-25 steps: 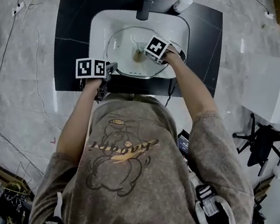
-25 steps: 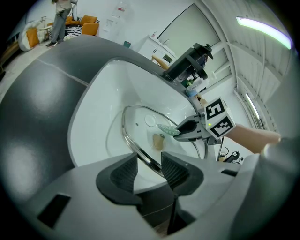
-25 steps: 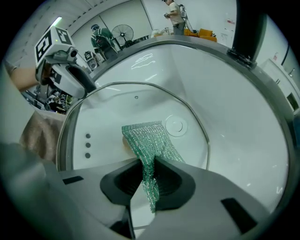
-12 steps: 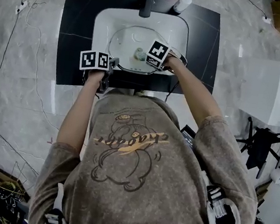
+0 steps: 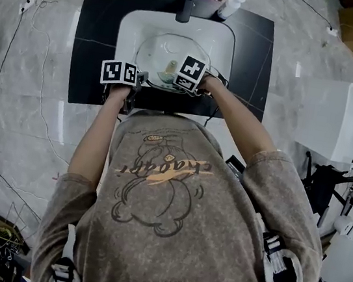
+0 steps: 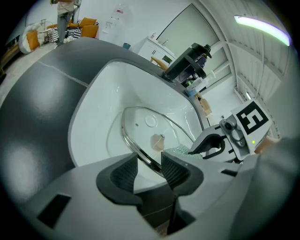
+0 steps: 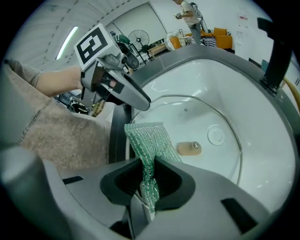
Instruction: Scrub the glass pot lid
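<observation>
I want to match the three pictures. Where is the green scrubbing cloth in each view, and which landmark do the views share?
Head view: the green scrubbing cloth lies upper centre, at the right gripper tips.
Left gripper view: right of centre, at that gripper's jaws.
Right gripper view: lower centre, pinched between its own jaws.
Shared landmark: the tan knob of the glass pot lid.

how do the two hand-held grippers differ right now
The left hand-held gripper clamps the round glass pot lid's rim; the right hand-held gripper pinches a green mesh scrubbing cloth. Left sits at the lid's near edge; right reaches over its glass. Both point down into the white sink.
</observation>
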Demonstrator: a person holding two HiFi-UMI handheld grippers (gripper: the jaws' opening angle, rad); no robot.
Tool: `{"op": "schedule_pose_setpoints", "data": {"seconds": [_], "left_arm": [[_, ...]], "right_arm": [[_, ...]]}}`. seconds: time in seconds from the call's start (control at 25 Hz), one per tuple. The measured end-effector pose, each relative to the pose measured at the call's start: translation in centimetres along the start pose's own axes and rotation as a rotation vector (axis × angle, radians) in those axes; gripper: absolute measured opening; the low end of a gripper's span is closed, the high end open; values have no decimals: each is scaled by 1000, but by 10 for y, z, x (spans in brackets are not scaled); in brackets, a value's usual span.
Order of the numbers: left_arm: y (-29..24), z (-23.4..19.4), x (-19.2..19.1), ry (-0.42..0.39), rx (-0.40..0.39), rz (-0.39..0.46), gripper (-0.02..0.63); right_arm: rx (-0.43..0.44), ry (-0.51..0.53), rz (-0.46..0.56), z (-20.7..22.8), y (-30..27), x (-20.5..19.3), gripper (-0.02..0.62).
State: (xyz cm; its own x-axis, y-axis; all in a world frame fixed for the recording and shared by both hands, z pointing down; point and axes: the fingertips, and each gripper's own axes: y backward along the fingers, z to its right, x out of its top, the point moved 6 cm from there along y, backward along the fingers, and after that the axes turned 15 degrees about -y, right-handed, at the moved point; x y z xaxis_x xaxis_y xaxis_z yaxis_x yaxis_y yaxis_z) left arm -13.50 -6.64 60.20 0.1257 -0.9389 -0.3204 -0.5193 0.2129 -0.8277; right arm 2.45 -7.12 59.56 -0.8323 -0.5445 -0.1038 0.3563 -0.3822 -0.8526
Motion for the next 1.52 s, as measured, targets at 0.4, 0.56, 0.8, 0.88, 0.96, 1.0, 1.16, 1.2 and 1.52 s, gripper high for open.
{"op": "schedule_pose_setpoints", "data": {"seconds": [0.4, 0.56, 0.8, 0.88, 0.96, 1.0, 1.16, 1.2, 1.52], "left_arm": [[-1, 0, 1, -1, -3, 1, 159], [-1, -1, 1, 0, -8, 0, 156], [0, -1, 2, -13, -5, -8, 147], [0, -1, 1, 23, -21, 12, 97], [1, -1, 0, 73, -26, 44, 47], [1, -1, -1, 80, -18, 56, 44], [1, 1, -2, 75, 3, 74, 44], [1, 1, -1, 78, -1, 72, 44], [2, 1, 0, 69, -19, 72, 43]], "right_arm": [[37, -22, 58, -10, -13, 31, 84], [58, -61, 76, -4, -19, 43, 84], [21, -59, 97, 10, -30, 61, 84], [-15, -43, 96, 17, -35, 68, 84], [-47, -39, 95, 26, -39, 74, 84], [-63, -38, 94, 32, -40, 77, 84], [-99, -49, 95, 55, -45, 84, 84], [-108, -53, 93, 61, -45, 85, 84], [-170, -84, 69, 108, -44, 85, 84]]}}
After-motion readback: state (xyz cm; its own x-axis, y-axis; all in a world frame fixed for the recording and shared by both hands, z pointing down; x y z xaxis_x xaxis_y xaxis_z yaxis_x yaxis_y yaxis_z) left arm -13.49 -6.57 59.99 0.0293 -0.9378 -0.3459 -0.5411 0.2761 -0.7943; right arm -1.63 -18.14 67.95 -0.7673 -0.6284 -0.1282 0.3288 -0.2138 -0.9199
